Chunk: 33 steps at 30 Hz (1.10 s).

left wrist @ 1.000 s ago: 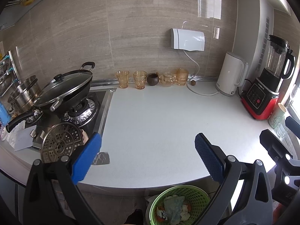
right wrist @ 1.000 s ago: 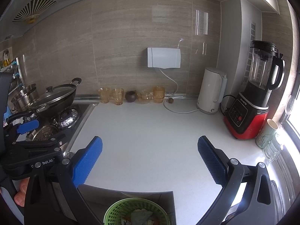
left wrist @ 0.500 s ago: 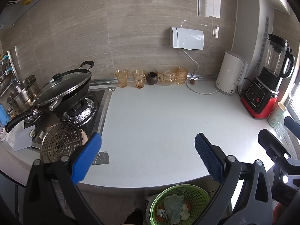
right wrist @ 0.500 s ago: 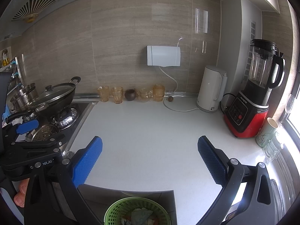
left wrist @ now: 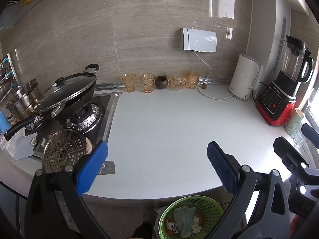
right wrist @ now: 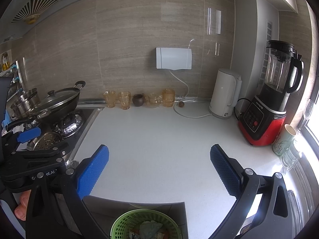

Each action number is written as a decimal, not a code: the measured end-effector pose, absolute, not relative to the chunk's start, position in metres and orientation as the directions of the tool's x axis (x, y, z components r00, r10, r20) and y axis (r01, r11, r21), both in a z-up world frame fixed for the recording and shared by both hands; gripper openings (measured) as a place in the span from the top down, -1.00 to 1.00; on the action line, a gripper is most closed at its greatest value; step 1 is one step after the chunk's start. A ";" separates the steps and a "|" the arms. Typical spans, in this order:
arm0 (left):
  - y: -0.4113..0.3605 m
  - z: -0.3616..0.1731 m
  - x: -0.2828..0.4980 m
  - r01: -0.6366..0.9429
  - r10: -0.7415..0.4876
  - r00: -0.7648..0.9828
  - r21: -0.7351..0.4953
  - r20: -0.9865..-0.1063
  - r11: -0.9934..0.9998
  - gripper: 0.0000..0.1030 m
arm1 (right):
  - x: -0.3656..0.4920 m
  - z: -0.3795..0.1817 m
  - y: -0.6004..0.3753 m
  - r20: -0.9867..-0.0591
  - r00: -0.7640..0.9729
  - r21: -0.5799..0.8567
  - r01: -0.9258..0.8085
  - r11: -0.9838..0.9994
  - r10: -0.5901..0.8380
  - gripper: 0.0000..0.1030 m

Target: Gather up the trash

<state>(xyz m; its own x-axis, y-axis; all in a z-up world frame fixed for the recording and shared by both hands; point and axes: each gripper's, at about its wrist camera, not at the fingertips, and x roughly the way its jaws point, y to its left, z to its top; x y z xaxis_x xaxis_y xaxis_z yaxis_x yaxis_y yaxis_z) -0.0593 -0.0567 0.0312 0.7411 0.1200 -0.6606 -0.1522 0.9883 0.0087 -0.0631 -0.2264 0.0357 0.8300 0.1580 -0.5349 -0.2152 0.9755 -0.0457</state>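
A green plastic basket (left wrist: 209, 205) stands on the floor below the counter's front edge and holds crumpled trash (left wrist: 184, 219); it also shows in the right wrist view (right wrist: 123, 222). My left gripper (left wrist: 157, 167) is open and empty above the white counter (left wrist: 169, 131), over the basket. My right gripper (right wrist: 159, 169) is open and empty beside it, also above the counter's front. The left gripper's body shows at the left of the right wrist view (right wrist: 30, 159).
A stove with a lidded wok (left wrist: 65, 95), a steel pot (left wrist: 24, 99) and a steamer rack (left wrist: 63, 153) is on the left. Amber glasses (left wrist: 147, 82) line the back wall. A white kettle (left wrist: 244, 79), a red blender (left wrist: 283, 93) and a cup (left wrist: 295, 123) stand right.
Both grippers have drifted slightly back and up; the view shifts a little. Both stay open and empty.
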 end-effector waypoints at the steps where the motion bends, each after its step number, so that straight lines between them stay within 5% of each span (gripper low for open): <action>1: -0.057 0.031 -0.059 -0.152 0.119 0.741 0.008 -0.661 0.988 -0.85 | -0.063 0.036 -0.227 -0.535 0.830 -0.046 -0.215 0.976 0.157 -0.96; 33: -0.058 0.031 -0.058 -0.143 0.113 0.740 0.009 -0.663 0.990 -0.85 | -0.064 0.035 -0.229 -0.537 0.829 -0.043 -0.209 0.977 0.154 -0.96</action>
<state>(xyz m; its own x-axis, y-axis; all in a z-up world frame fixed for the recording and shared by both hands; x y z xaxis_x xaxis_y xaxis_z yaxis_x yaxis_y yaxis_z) -0.0582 -0.0584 0.0306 0.7403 0.1135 -0.6626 -0.1434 0.9896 0.0093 -0.0638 -0.2289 0.0355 0.8294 0.1539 -0.5370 -0.2090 0.9770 -0.0427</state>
